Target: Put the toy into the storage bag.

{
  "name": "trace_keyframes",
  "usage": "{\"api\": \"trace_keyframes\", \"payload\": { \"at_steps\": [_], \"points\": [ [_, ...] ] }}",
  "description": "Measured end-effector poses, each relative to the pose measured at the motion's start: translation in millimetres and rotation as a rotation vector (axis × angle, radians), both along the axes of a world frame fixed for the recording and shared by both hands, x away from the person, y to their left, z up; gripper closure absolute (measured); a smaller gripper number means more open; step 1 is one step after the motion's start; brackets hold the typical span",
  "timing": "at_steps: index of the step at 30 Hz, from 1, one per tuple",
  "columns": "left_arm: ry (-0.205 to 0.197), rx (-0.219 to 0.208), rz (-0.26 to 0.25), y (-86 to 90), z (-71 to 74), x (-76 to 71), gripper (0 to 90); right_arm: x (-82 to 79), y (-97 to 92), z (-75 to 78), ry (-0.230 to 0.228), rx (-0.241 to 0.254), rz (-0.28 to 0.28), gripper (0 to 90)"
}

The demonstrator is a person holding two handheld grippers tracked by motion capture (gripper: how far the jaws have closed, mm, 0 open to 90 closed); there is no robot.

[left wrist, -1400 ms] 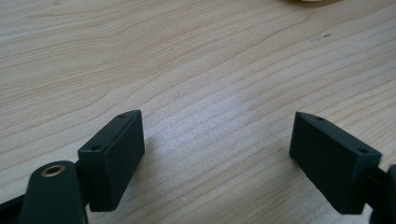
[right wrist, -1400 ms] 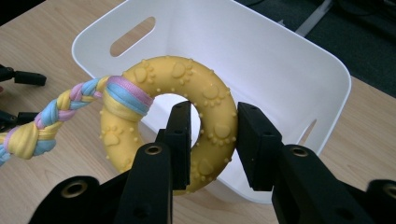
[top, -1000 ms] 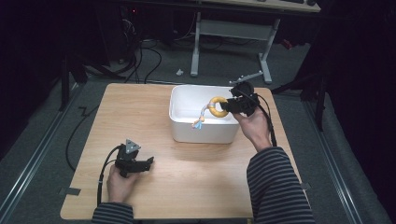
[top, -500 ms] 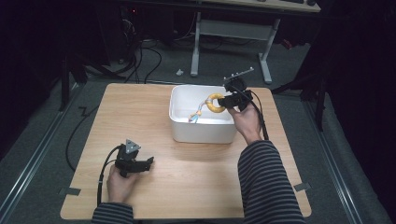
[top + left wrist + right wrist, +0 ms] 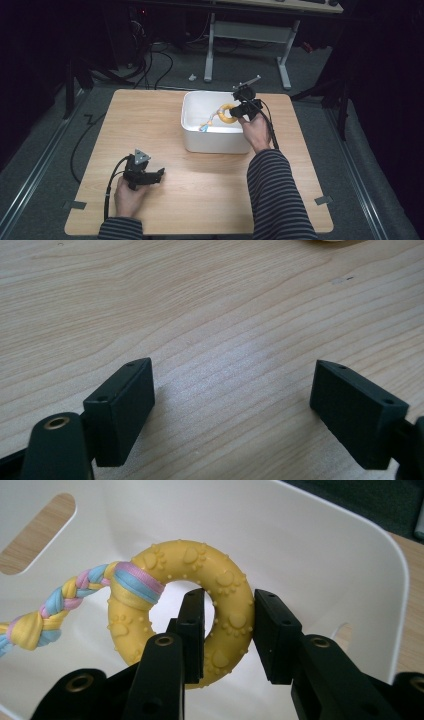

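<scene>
A: Take the white bin as the landmark. Well to its left, near the counter's front edge, the left claw lies in the hand with its jaws spread wide and nothing between them, only bare wood. Any risk there?

B: Little; it could only be nudged, and it sits just as it did a second ago

A: And over the bin?

B: The right claw is clenched on the yellow ring toy, one jaw through the hole and one outside the rim. The ring hangs above the bin's inside, by its right wall, with the braided rope tail trailing left and down into the bin

A: What could go wrong?

B: The grip bites only a narrow, knobbly arc, so the ring could swivel or slip. On release the rope could drape over the wall and drag the toy out

A: The change?

B: The right claw has gone lower into the bin and farther from the person
</scene>
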State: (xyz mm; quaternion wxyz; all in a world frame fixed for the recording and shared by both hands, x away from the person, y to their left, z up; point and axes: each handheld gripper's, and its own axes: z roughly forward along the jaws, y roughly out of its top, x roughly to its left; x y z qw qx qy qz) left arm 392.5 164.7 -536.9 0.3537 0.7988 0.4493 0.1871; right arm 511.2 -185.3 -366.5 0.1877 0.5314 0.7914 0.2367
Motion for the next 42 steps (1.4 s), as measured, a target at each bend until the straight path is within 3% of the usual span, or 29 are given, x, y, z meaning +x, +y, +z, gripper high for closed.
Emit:
{"api": "trace_keyframes", "payload": {
  "at_steps": [7,26,42],
  "points": [
    [0.001,0.003,-0.003,0.3,0.1,0.1,18.4,2.3,5.6,-9.8,0.031,-0.005,0.01,67.7],
    [0.0,0.0,-0.001,-0.1,0.0,0.4,18.4,-12.7,0.5,-20.0,0.094,-0.011,0.069,67.5],
    [0.0,0.0,-0.001,-0.1,0.0,0.5,18.4,-15.3,-0.5,-22.0,0.117,0.031,0.083,66.9]
  ]
}}
